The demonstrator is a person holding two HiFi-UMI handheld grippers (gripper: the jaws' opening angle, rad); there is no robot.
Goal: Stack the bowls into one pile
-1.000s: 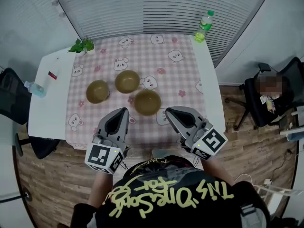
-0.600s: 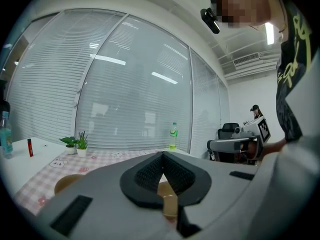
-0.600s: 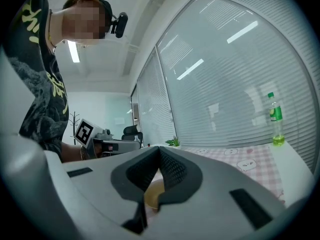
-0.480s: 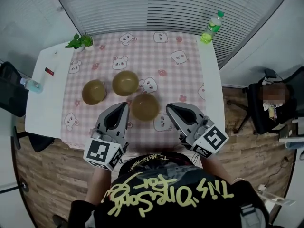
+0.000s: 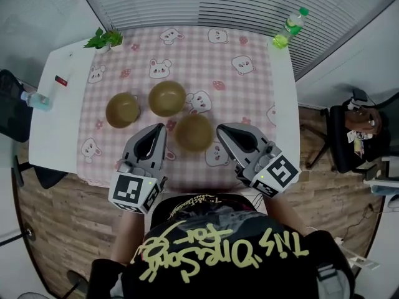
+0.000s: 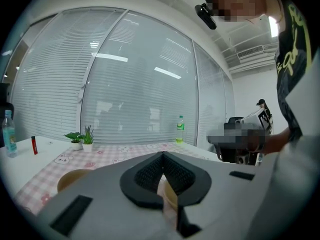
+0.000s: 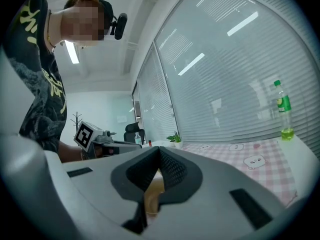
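I count three bowls on the checked cloth (image 5: 206, 61), and none sits inside another, so as far as I can judge the pile isn't started. The left bowl (image 5: 123, 109) and the middle bowl (image 5: 167, 98) stand just beside each other further up the table (image 5: 56, 129). The near bowl (image 5: 194, 132) is on its own, closest to the table's front edge. All three are upright and look empty.

My left gripper (image 5: 159, 129) has its jaws pressed together with nothing in them; its own view shows the black pads meeting at the tip. The right gripper (image 5: 221, 129) is the same, fully closed and empty. From the head view the two tips flank the near bowl, one on each side, close to its rim. I can't tell whether either touches it.

So the whole job is ahead of me. I'd say one bowl has to be picked as the base and the other two set into it in turn. Before any of that, a gripper has to open, since neither can take a rim as they stand. The near bowl looks the easiest first pick. The bottle (image 5: 290, 28) and the small plant (image 5: 103, 39) sit at the far corners, well apart from the bowls.
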